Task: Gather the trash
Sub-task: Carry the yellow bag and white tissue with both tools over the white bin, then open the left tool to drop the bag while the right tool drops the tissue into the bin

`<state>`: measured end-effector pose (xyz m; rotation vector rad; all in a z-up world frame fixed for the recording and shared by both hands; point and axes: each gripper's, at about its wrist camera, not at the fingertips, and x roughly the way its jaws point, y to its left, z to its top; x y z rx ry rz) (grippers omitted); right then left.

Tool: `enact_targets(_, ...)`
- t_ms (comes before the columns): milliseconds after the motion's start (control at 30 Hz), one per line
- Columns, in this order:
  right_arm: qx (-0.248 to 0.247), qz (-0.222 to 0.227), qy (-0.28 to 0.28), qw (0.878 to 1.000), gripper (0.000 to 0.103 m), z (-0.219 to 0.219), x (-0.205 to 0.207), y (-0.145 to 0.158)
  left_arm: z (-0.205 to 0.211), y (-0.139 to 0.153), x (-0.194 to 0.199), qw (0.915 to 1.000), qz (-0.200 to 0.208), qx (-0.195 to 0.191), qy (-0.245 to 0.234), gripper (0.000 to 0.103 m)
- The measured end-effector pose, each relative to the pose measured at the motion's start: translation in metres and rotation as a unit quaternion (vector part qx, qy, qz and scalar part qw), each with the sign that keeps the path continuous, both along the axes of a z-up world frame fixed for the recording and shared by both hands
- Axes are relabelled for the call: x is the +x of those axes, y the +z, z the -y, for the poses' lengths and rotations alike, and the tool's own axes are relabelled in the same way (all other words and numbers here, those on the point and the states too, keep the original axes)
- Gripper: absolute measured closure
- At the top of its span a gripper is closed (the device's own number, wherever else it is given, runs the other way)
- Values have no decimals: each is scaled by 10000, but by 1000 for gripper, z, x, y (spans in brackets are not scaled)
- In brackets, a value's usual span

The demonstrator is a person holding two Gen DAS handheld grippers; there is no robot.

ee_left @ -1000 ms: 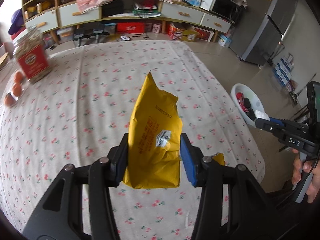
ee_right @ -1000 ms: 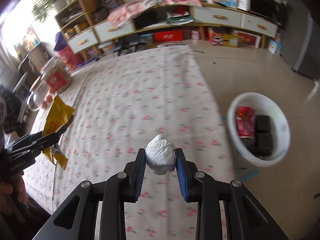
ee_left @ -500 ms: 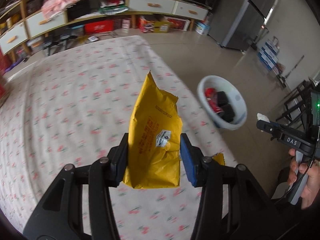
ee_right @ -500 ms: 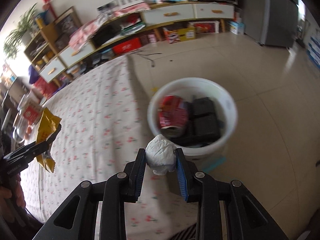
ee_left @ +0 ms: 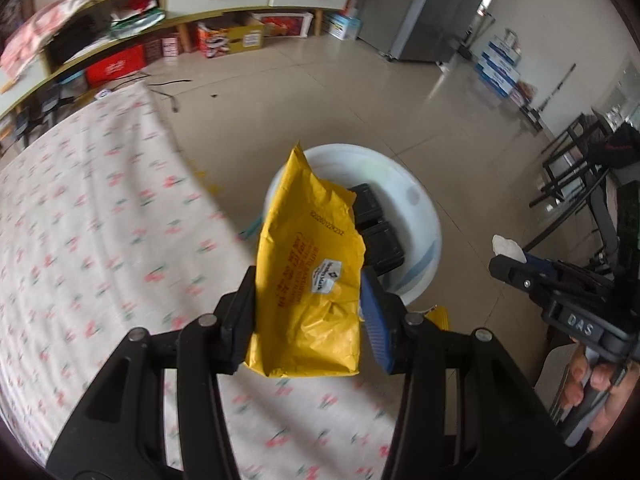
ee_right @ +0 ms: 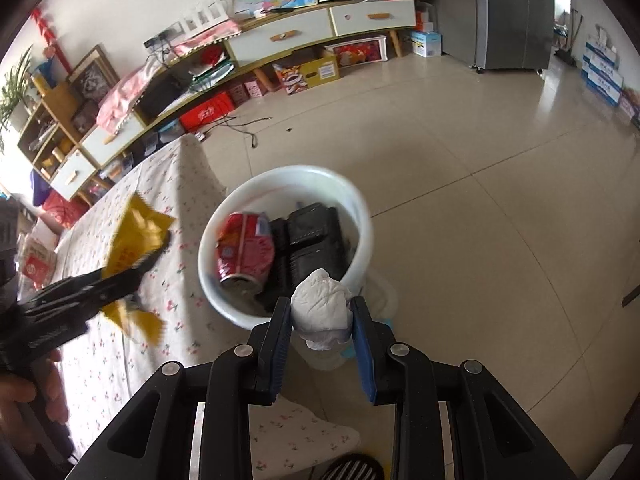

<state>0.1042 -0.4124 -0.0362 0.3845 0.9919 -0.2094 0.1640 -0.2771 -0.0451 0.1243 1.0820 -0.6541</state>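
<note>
The yellow snack bag [ee_left: 310,280] stands upright between the pads of the left gripper [ee_left: 308,312], which is clamped on its lower half; its torn top rises in front of the white bin [ee_left: 424,216] in the left wrist view. The bag is a crinkled, glossy foil pouch with red print and a small white label, dented where the pads press. From the right wrist view the same bag [ee_right: 132,240] shows blurred over the table's edge, to the left of the bin [ee_right: 362,208], gripped in the black left gripper [ee_right: 136,276].

The crumpled white tissue [ee_right: 322,306] is a soft, wrinkled wad, pinched tightly between the pads of the right gripper [ee_right: 322,320]. It hangs just at the bin's near rim in that view. In the left wrist view the tissue [ee_left: 508,246] pokes out of the tip of the right gripper [ee_left: 516,260] to the right of the bin, held by a hand [ee_left: 596,392].

The bin is a round, smooth plastic pail standing on a glossy tiled floor [ee_right: 480,160]. Inside lie a crushed red can [ee_right: 244,252] and black plastic trays [ee_right: 316,240].

Beside the bin, the table is draped with a pale tablecloth [ee_left: 100,240] printed with small red cherries
</note>
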Motion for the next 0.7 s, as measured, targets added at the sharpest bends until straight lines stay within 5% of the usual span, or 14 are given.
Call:
enact_targets(400,192,24,-317,9993,73,35,-6,-3,55,-4,18,9995,-19,3,-303,50)
enact_targets(567,237,21,-395,9989,73,43,-6,-4,50,-3,19,9995,11,-37,-315,32)
enact_targets(700,265,34,-431,9987,73,44,-6,-3,42,1,20,9996,42,-132,-250,28)
